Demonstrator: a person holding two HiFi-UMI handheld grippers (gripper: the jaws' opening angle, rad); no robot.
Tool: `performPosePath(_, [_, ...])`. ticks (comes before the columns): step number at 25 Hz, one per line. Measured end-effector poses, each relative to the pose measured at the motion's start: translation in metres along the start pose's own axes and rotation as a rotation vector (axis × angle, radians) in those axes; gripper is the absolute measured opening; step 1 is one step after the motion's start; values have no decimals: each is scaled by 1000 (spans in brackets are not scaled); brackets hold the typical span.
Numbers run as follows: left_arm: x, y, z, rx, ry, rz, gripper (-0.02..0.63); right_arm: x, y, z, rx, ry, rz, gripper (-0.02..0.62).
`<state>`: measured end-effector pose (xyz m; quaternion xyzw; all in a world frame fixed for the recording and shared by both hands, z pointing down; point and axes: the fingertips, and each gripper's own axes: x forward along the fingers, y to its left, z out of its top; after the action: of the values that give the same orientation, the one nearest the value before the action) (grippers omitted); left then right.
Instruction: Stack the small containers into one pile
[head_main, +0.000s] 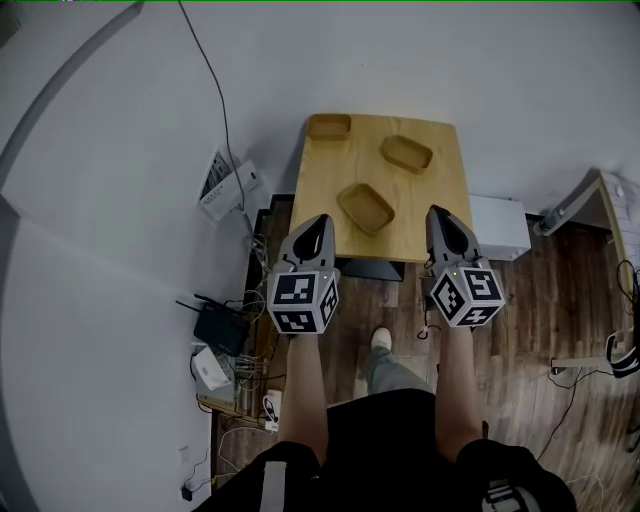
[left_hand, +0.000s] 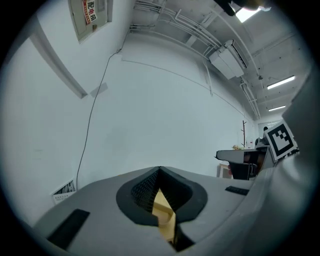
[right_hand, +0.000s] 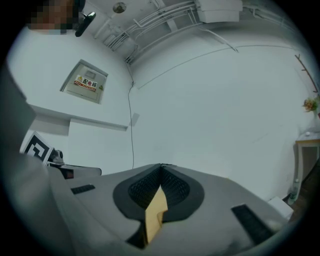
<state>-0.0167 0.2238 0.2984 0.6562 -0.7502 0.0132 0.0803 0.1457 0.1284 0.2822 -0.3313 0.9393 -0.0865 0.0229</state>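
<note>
Three small tan containers lie apart on a small wooden table (head_main: 445, 190) in the head view: one at the far left corner (head_main: 329, 126), one at the middle right (head_main: 407, 153), one near the front edge (head_main: 366, 208). My left gripper (head_main: 322, 221) hovers at the table's front left edge, just left of the nearest container, with its jaws together and nothing held. My right gripper (head_main: 437, 213) hovers at the front right edge, also shut and empty. In both gripper views the jaws (left_hand: 160, 169) (right_hand: 161, 166) meet at their tips. A sliver of tan shows low between them, against the white wall.
A white box (head_main: 497, 226) stands right of the table. A power strip (head_main: 228, 185), a black router (head_main: 220, 326) and several cables lie on the floor at the left. A person's shoe (head_main: 380, 340) is below the table's front edge. A desk corner (head_main: 600, 200) is at the far right.
</note>
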Motion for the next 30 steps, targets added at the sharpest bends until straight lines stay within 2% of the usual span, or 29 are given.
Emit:
performPosePath(7, [87,-14,23,36,2,-33,12,61,-64,21,9,-3,-22,6])
performPosePath(12, [127,-9,29,37,12,-25,12,94,-87,26,10,1,-9,6])
performPosePath(22, [162,-10,59,88,-19,-69,12,131,-98,47,4,-39,16,6])
performPosePath(26, [170,-4,61,100,-13,-81,12,136,-99,47,12,-46,-1,6])
performPosePath(30, [184,11,58,42,1,-108,12,148,-102,35,-6,-7,-29,6])
